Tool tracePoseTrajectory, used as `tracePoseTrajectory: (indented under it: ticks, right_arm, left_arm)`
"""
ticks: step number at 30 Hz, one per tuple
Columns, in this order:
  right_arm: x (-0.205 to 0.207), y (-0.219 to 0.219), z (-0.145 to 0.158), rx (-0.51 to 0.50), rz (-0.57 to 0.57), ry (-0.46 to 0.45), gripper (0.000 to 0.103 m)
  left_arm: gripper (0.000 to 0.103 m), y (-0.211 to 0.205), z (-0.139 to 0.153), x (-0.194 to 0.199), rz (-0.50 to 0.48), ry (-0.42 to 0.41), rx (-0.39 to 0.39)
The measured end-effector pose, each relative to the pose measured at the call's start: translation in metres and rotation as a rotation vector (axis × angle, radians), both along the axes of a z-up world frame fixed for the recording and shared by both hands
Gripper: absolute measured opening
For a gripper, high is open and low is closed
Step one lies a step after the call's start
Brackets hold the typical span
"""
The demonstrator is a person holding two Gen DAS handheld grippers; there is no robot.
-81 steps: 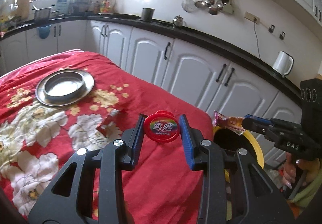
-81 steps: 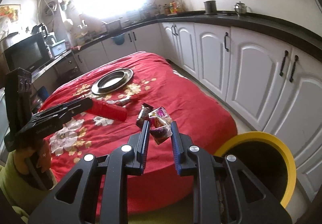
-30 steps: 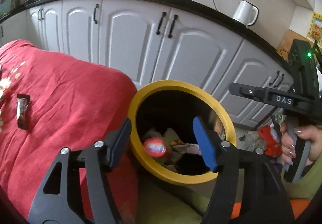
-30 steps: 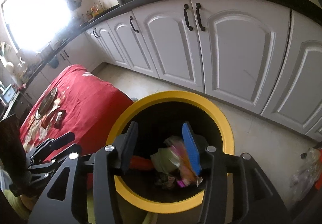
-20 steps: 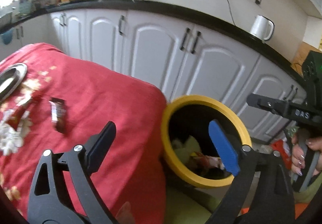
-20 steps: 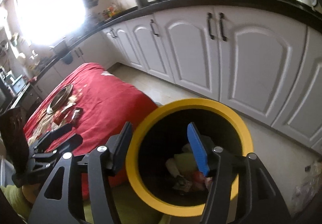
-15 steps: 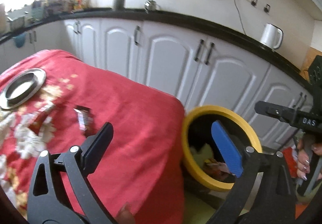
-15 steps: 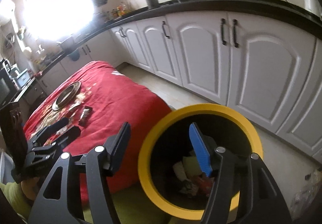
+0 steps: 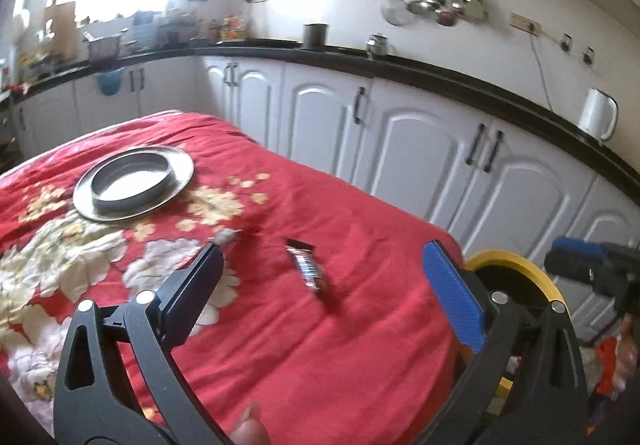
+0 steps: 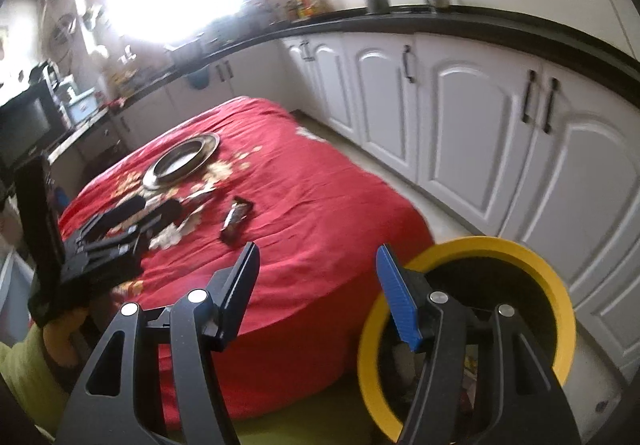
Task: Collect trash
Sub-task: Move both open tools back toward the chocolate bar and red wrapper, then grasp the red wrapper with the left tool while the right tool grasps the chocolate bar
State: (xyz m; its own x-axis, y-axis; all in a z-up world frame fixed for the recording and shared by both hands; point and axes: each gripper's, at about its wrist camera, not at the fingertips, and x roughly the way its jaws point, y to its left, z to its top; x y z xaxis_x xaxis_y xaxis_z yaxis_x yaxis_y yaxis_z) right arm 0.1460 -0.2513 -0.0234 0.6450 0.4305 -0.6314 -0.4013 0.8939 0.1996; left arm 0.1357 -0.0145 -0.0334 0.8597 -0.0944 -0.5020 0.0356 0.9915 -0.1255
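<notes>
red floral-cloth table [image 9: 360, 345]: steel plate [image 9: 134, 181] far-left of left gripper [image 9: 320, 285], dark wrapper [image 9: 308, 273] just ahead.

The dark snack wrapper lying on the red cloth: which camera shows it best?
The left wrist view. There the dark snack wrapper lies close, between the open fingers, with its striped print partly visible. In the right wrist view the same wrapper is farther off, smaller and blurred, though it does show where the wrapper lies on the red tablecloth.
</notes>
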Motion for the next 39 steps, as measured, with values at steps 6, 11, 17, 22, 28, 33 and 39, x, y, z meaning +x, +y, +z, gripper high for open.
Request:
tracePoseTrajectory:
  ticks: [6, 11, 17, 22, 28, 33, 39]
  right_arm:
    - [0.005, 0.037, -0.004, -0.029, 0.070, 0.004, 0.059]
    - [0.016, 0.066, -0.011, -0.043, 0.117, 0.015, 0.059]
    - [0.036, 0.100, -0.025, -0.072, 0.166, 0.038, 0.059]
    - [0.053, 0.121, -0.039, -0.076, 0.193, 0.073, 0.058]
    - [0.074, 0.134, -0.052, -0.038, 0.185, 0.137, 0.051]
    - [0.090, 0.143, -0.063, -0.012, 0.187, 0.194, 0.046]
    - [0.100, 0.155, -0.083, -0.050, 0.198, 0.249, 0.026]
  left_arm:
    - [0.092, 0.044, -0.008, 0.006, 0.092, 0.032, -0.054]
    - [0.092, 0.075, -0.018, 0.012, 0.147, 0.075, -0.087]
    - [0.084, 0.101, -0.032, 0.023, 0.151, 0.133, -0.139]
    - [0.068, 0.113, -0.042, 0.036, 0.126, 0.182, -0.193]
    - [0.052, 0.119, -0.053, 0.046, 0.080, 0.214, -0.270]
    - [0.038, 0.117, -0.062, 0.052, 0.049, 0.237, -0.309]
    - [0.031, 0.115, -0.068, 0.056, 0.035, 0.254, -0.331]
